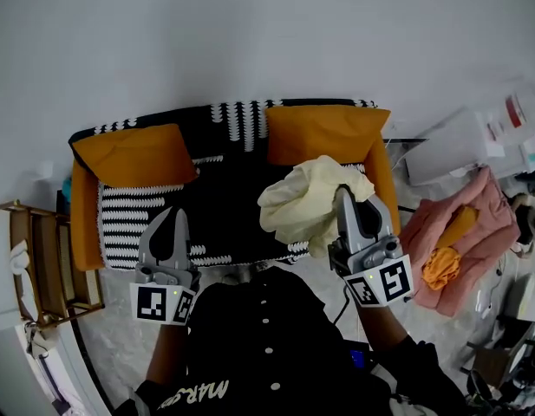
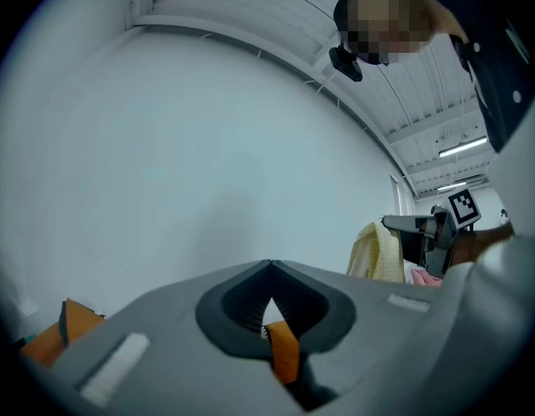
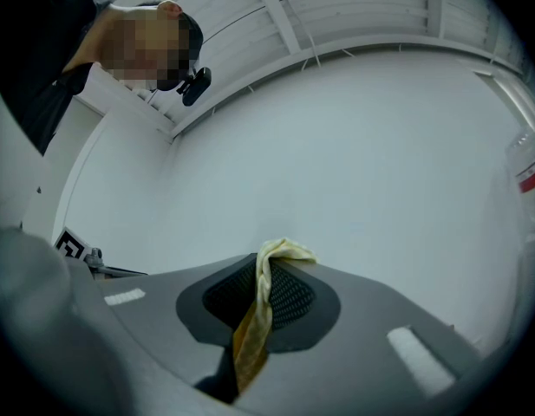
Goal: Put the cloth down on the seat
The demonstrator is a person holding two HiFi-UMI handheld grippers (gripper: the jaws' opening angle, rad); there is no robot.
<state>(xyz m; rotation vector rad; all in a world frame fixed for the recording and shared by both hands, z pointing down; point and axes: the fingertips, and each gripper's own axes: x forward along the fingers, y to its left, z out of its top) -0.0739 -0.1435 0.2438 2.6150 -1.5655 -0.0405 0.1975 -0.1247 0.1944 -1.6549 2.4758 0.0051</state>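
Cloth (image 1: 293, 204): clamped in your right gripper (image 1: 343, 191), hung just above seat (image 1: 228, 208), right end; left gripper (image 1: 173, 215) closed, empty.

Only readable text was white lettering on the person's black shirt (image 1: 250, 336), upside-down in the head view. It looked like "MARS", possibly partial. Cubes on the left gripper (image 1: 173, 215) and right gripper (image 1: 343, 196) carried square black-and-white markers with no characters. The red label on the white packaging (image 1: 514, 111) was too small to read.
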